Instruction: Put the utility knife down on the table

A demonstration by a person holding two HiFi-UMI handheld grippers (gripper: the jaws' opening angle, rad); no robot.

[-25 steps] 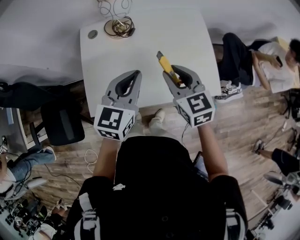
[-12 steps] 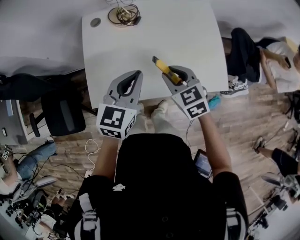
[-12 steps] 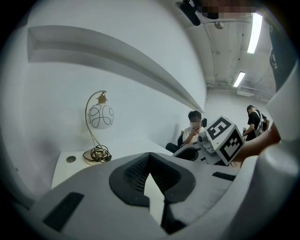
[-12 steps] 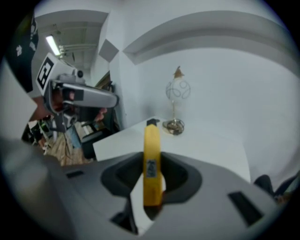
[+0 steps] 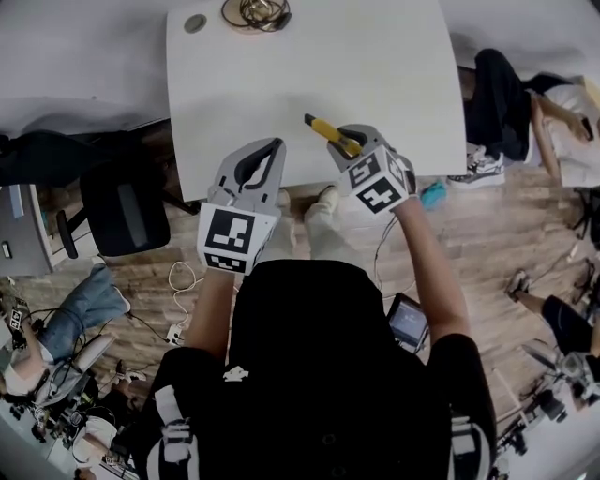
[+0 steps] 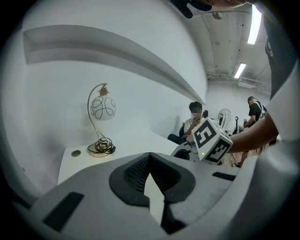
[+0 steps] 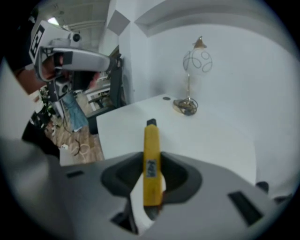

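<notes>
The yellow utility knife [image 5: 328,131] is clamped in my right gripper [image 5: 349,142], which is shut on its handle; its dark tip points up-left over the near part of the white table [image 5: 281,75]. In the right gripper view the utility knife [image 7: 151,140] sticks straight out from between the jaws of the right gripper [image 7: 152,165], above the table [image 7: 211,136]. My left gripper [image 5: 272,150] hovers at the table's near edge, to the left, shut and holding nothing. The left gripper [image 6: 150,161] shows nothing between its dark pads.
A wire-globe lamp [image 6: 102,117] stands at the table's far end, its base [image 5: 255,11] beside a round grommet [image 5: 195,22]. A black chair [image 5: 122,211] is on the left. Seated people [image 5: 525,103] are to the right, and cables [image 5: 178,300] lie on the wooden floor.
The right gripper has turned and drawn slightly nearer the table's front edge, so the knife now points more to the left. The left gripper has hardly moved.
</notes>
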